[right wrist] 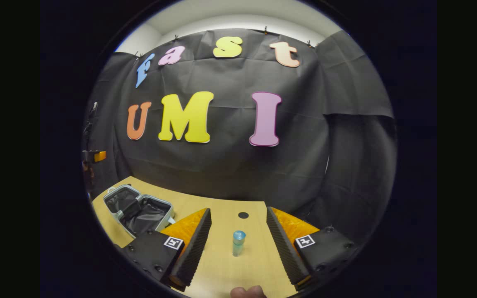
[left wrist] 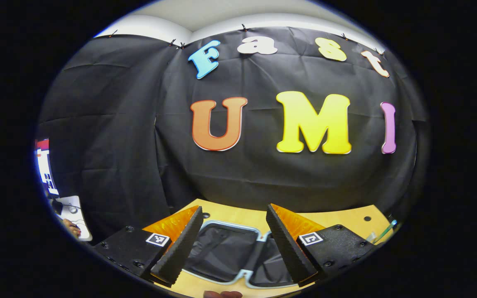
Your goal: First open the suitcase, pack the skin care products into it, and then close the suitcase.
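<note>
Jaws wide apart on both grippers, nothing held. Left gripper (left wrist: 234, 244) hangs over the suitcase (left wrist: 230, 252), which lies open and flat on the wooden tabletop (left wrist: 346, 217), dark lining up. Right gripper (right wrist: 238, 244) faces a small bottle w/ blue cap (right wrist: 238, 243), upright on tabletop between its fingers, untouched. Suitcase sits off to that gripper's left, well apart from bottle.

The suitcase (left wrist: 230, 252) lies open and flat on the counter (left wrist: 346, 219), both halves spread side by side, pale grey-blue rims framing dark fabric lining, a dark strip across the hinge between them. In the right gripper view the suitcase (right wrist: 139, 209) sits at the far left. Well apart to its right, a small translucent bottle (right wrist: 238, 243) with a blue cap stands upright, nearer.
</note>
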### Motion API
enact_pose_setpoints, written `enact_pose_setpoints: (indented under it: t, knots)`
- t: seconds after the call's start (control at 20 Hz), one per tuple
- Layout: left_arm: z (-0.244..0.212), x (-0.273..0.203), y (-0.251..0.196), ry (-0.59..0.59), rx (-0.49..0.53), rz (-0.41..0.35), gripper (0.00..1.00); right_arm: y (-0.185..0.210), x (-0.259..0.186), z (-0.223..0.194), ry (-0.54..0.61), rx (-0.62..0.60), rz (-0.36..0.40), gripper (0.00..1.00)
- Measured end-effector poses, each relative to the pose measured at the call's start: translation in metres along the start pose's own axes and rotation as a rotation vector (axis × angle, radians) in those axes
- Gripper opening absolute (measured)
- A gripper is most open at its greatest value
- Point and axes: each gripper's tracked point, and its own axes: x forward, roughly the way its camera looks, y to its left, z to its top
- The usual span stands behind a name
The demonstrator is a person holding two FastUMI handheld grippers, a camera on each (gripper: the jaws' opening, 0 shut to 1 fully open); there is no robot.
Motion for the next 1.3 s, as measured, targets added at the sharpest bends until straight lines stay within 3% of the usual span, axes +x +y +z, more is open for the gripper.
enact_pose_setpoints:
  t: [0.15, 0.35, 0.6, 0.8, 1.15, 1.3]
  knots:
    - [0.006, -0.029, -0.052, -0.061, 0.032, -0.035, 0.97, -0.026, -0.005, -0.008, 0.011, 0.017, -0.032, 0.8]
    - [-0.012, -0.049, -0.127, -0.054, 0.069, -0.15, 0.97, -0.055, -0.008, -0.016, 0.023, 0.028, -0.065, 0.79]
    - [-0.066, -0.065, -0.207, 0.047, 0.048, -0.279, 0.97, -0.073, -0.01, -0.028, 0.042, 0.006, -0.072, 0.79]
    - [-0.13, -0.08, -0.269, 0.177, 0.09, -0.416, 0.98, -0.083, -0.007, -0.051, 0.102, -0.002, -0.075, 0.8]
    - [-0.212, -0.073, -0.336, 0.323, 0.155, -0.541, 0.98, -0.095, -0.004, -0.076, 0.177, -0.019, -0.08, 0.79]
    - [-0.242, -0.065, -0.353, 0.371, 0.158, -0.557, 0.98, -0.097, -0.007, -0.078, 0.19, -0.037, -0.085, 0.78]
